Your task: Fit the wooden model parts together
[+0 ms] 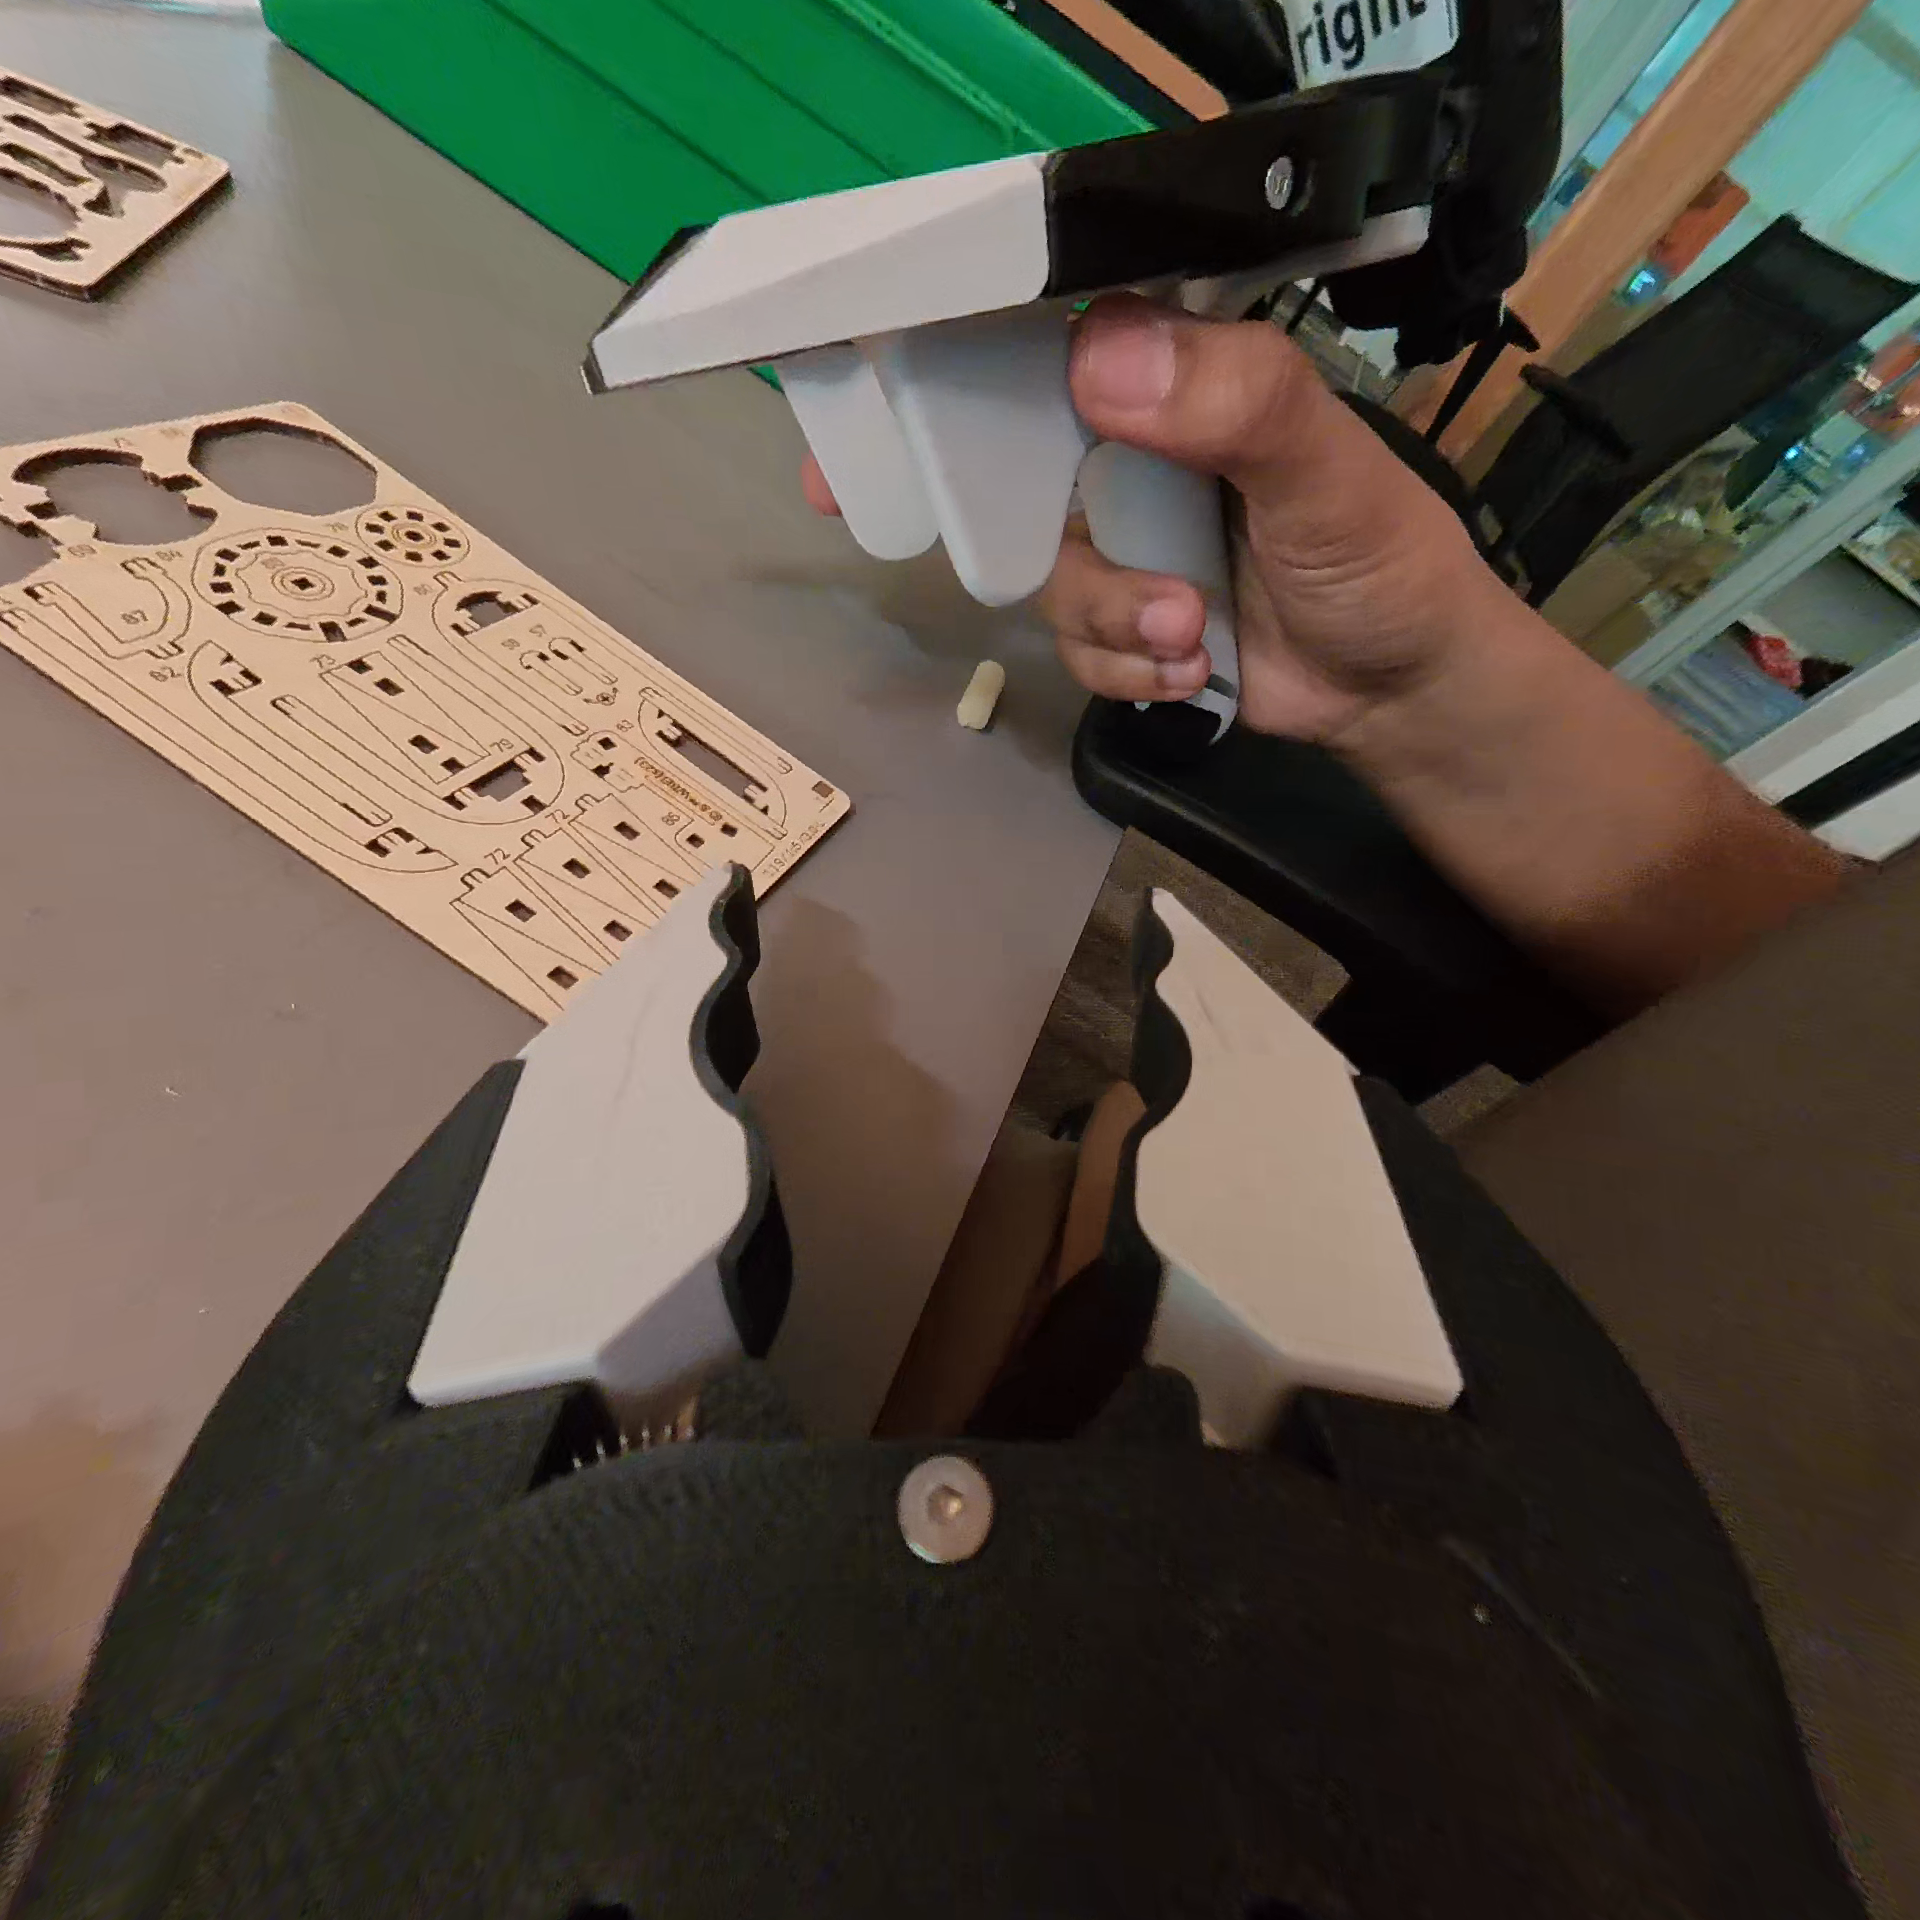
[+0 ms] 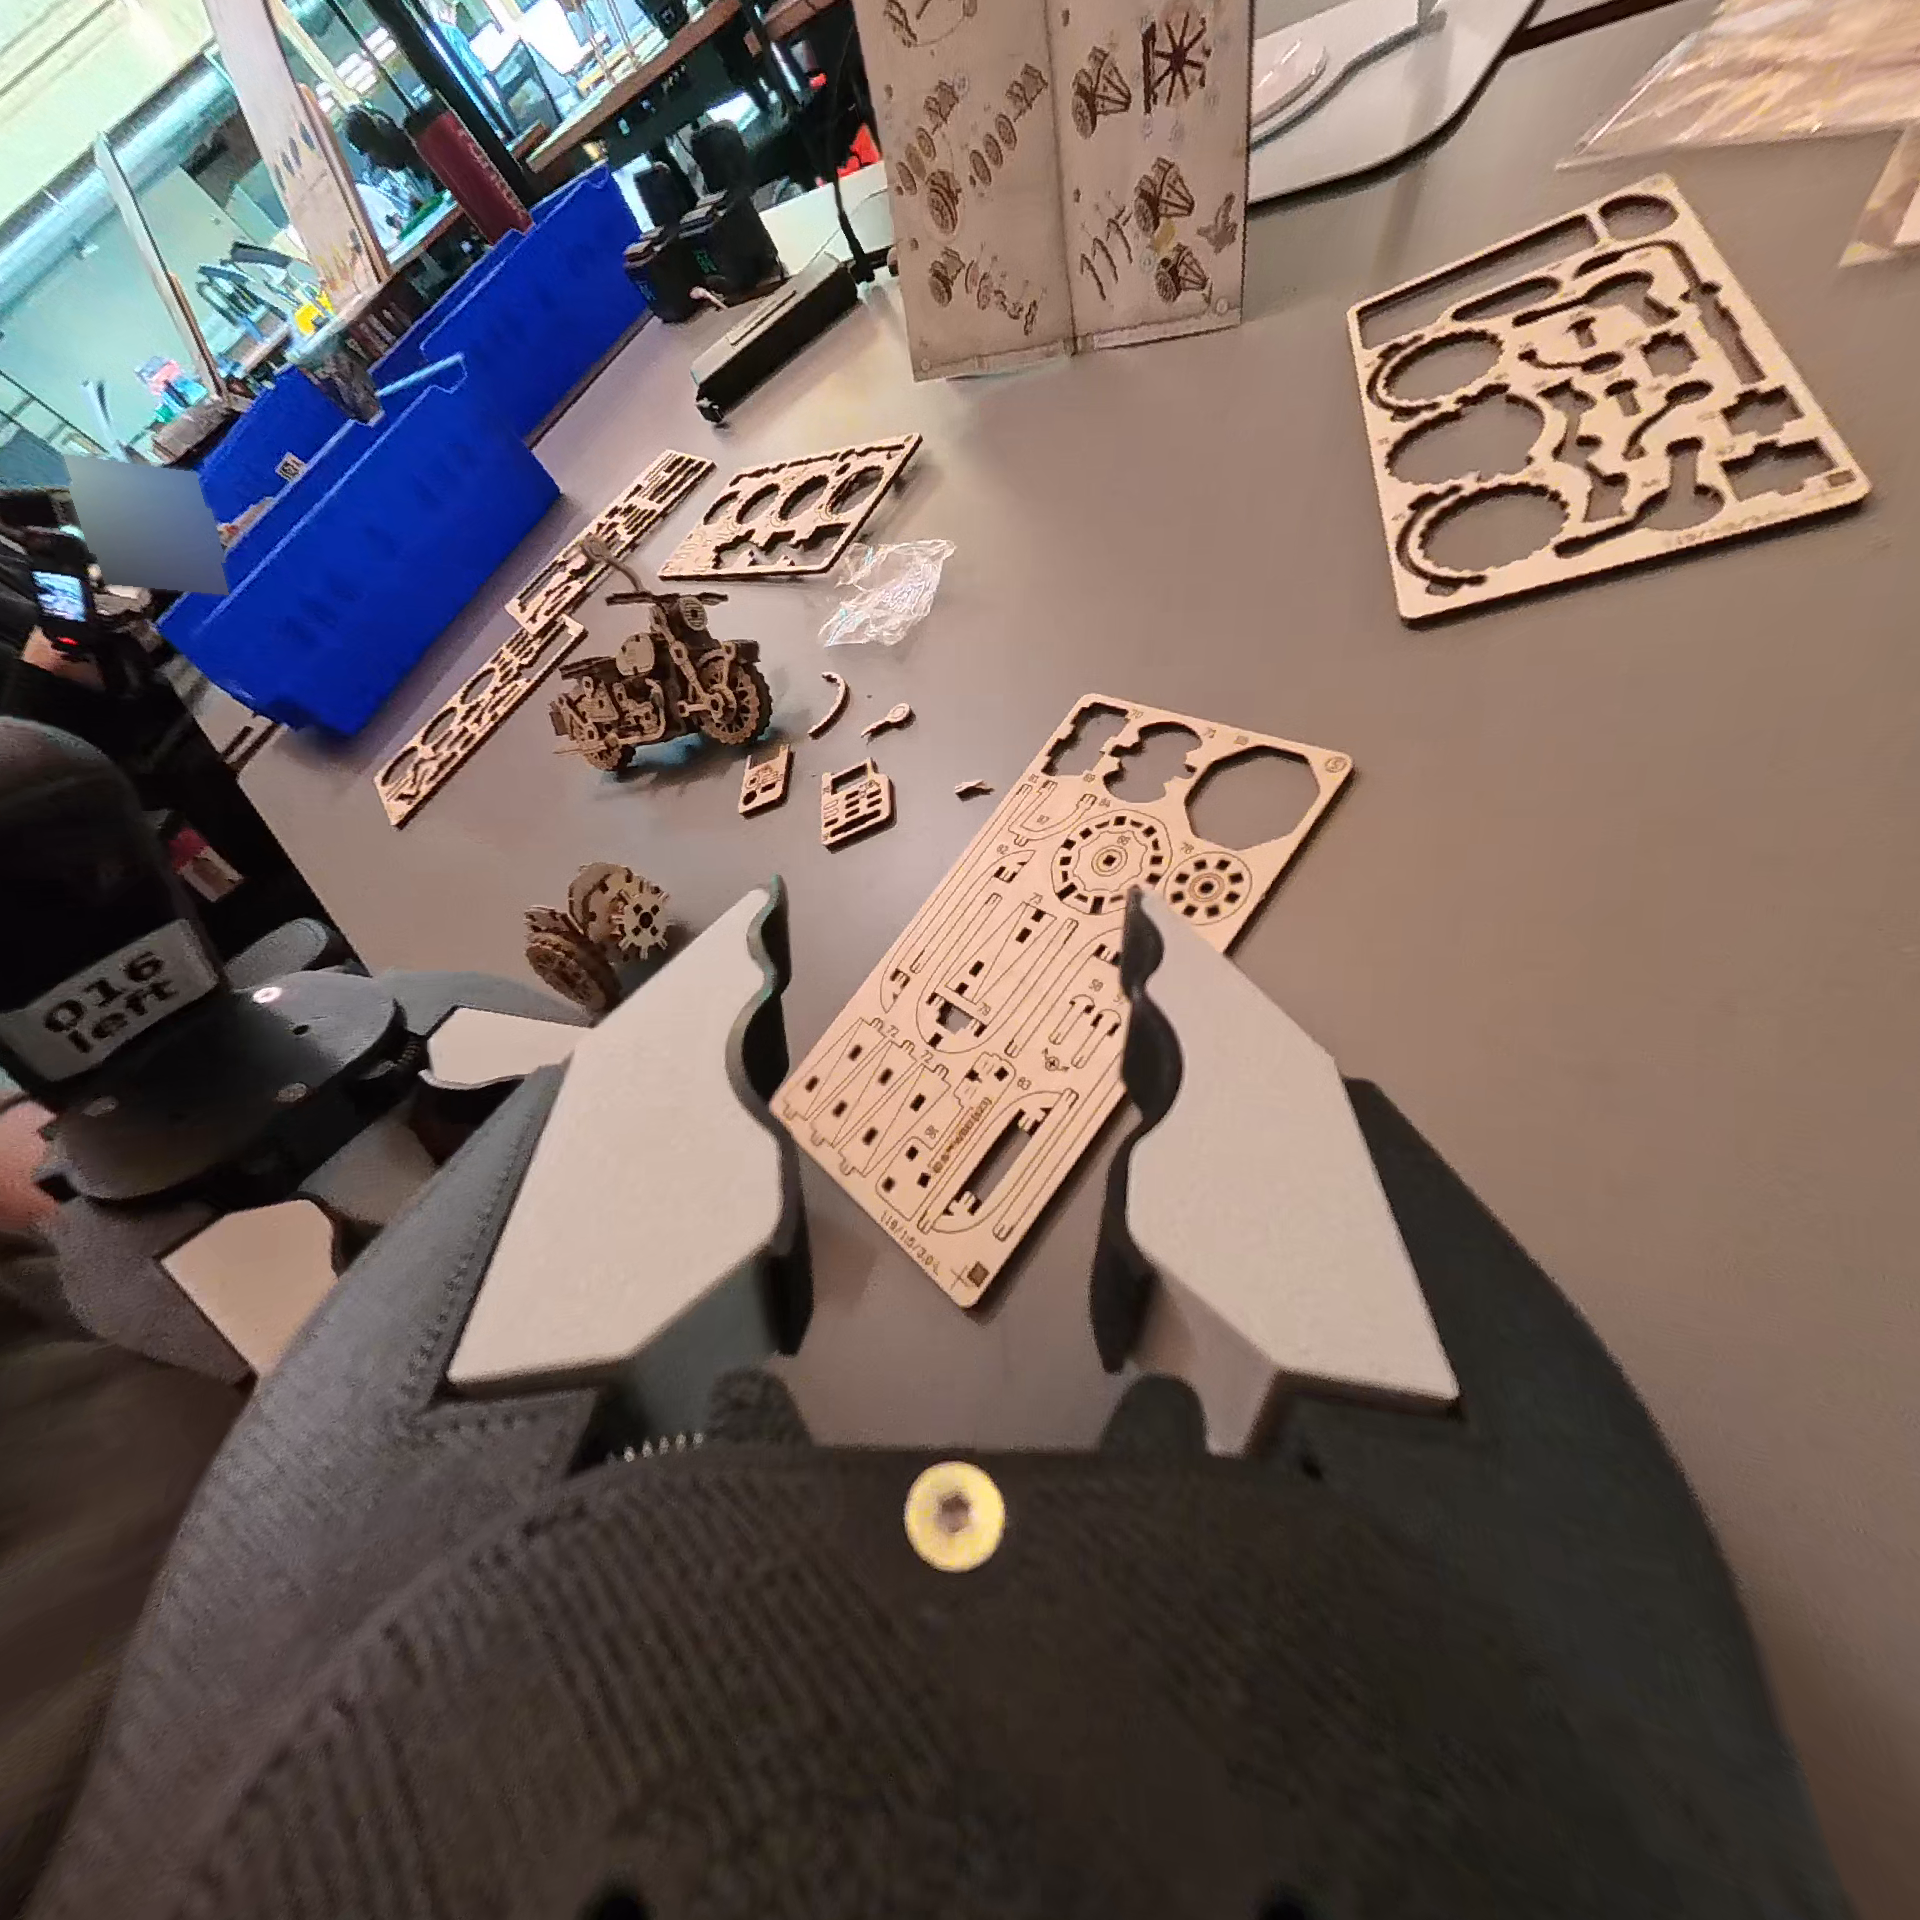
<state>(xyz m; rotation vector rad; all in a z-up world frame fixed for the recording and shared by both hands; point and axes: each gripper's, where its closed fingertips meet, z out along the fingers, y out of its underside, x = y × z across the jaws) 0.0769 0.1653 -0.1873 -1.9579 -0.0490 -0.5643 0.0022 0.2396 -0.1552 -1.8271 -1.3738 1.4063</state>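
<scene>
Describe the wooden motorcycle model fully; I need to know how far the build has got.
The wooden motorcycle model looks largely assembled from brown laser-cut plywood: two toothed wheels, frame, handlebars. It stands upright on the grey table with nothing holding it, between punched-out part sheets and small loose pieces. Finer details are too small to tell.

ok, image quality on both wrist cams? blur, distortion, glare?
Left wrist view: fisheye bend at the edges, the right gripper slightly soft, the parts sheet sharp, soft shadows on the table. Right wrist view: sharp on the wooden motorcycle, background soft and bright, no harsh glare.
</scene>
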